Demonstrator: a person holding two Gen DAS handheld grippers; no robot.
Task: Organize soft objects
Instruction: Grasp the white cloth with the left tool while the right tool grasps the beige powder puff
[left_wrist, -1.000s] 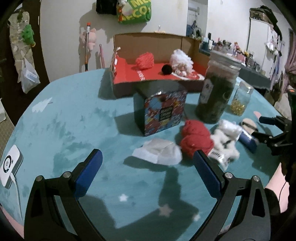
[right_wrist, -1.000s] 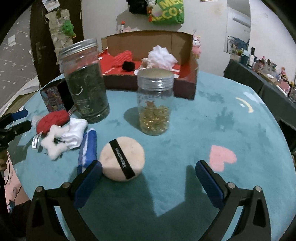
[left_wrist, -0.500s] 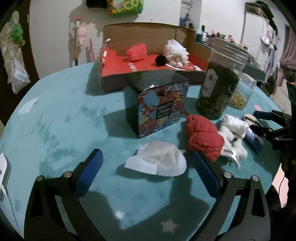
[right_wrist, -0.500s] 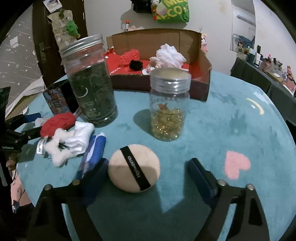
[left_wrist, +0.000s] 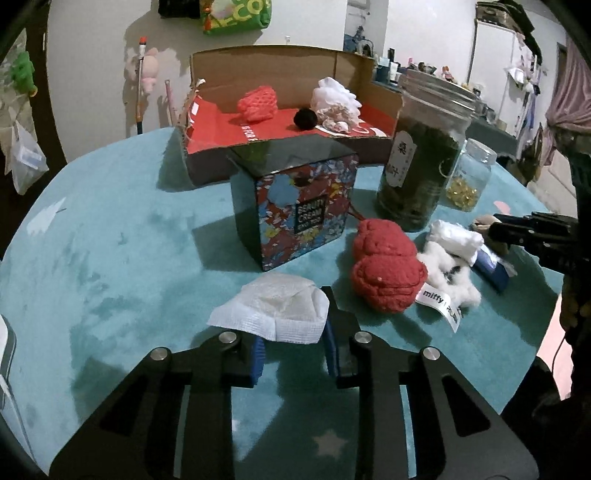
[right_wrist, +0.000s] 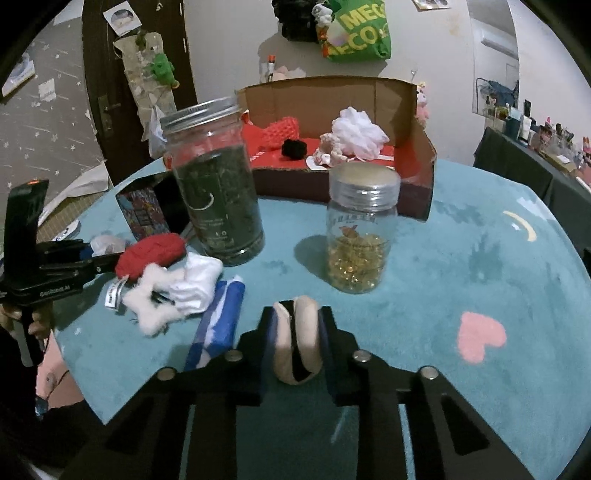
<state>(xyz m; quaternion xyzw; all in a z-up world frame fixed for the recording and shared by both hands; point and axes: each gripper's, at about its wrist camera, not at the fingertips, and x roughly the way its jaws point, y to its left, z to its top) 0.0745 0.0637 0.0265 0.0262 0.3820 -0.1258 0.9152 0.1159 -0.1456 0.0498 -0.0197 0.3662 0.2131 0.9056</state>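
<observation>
A crumpled white cloth (left_wrist: 273, 310) lies on the teal table near its front edge, and my left gripper (left_wrist: 293, 350) is shut on its near edge, one blue pad on each side. In the right wrist view the beige powder puff (right_wrist: 299, 343) with its black band is folded upright between the pads of my right gripper (right_wrist: 297, 332), whose jaws are closing and squeezing it. A red knit ball (left_wrist: 384, 273) and a white plush with a tag (left_wrist: 450, 266) lie between the two grippers. The cardboard box (left_wrist: 280, 70) at the back holds several soft things.
A patterned tin box (left_wrist: 299, 210) stands just behind the cloth. A tall jar of dark leaves (right_wrist: 218, 192) and a small jar of gold capsules (right_wrist: 358, 236) stand mid-table. A blue packet (right_wrist: 221, 325) lies left of the puff. A person's hand (right_wrist: 35, 321) grips the left tool.
Both grippers went from wide open to closed. The left jaws came together on the white cloth's edge. The right jaws closed on the flat puff and folded it upright.
</observation>
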